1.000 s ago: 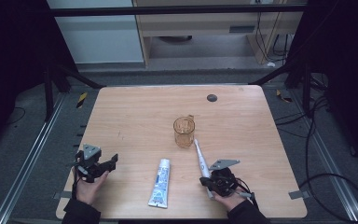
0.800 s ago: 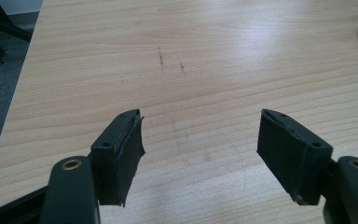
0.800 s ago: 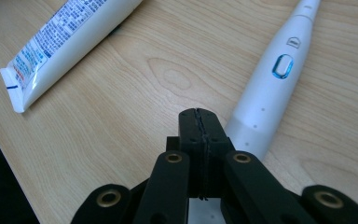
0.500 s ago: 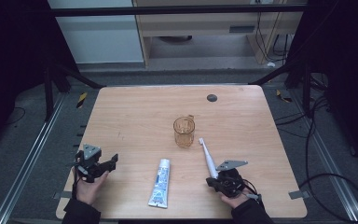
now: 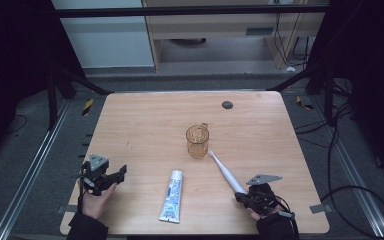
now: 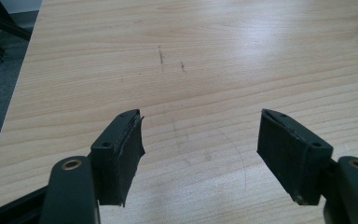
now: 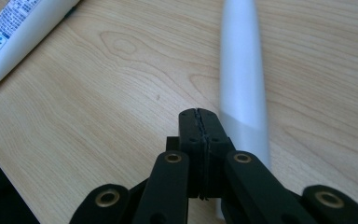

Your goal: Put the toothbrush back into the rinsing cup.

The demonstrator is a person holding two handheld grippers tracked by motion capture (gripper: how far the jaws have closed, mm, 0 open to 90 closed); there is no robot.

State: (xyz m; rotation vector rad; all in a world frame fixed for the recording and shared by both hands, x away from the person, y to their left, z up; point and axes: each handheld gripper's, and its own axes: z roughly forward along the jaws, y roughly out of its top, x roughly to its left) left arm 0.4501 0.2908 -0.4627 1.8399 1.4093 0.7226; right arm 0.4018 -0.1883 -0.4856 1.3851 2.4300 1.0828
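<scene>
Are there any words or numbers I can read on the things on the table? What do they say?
White toothpaste tube with blue print: it has lettering along its side, but it is too small and blurred to read, in the high view and in the right gripper view alike.
White electric toothbrush: no writing visible.
Clear amber plastic cup: no writing visible.
Light wooden table: no writing, just a dark round spot and faint scuffs.
So nothing can be read here.

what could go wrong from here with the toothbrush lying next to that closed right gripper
1. The right gripper has its jaws pressed together, and the toothbrush lies beside them, not between them. A lift now would likely leave it on the table.
2. The brush head rests close to the amber cup; a nudge on the handle might swing it into the cup.
3. The round handle could roll away when touched.
</scene>
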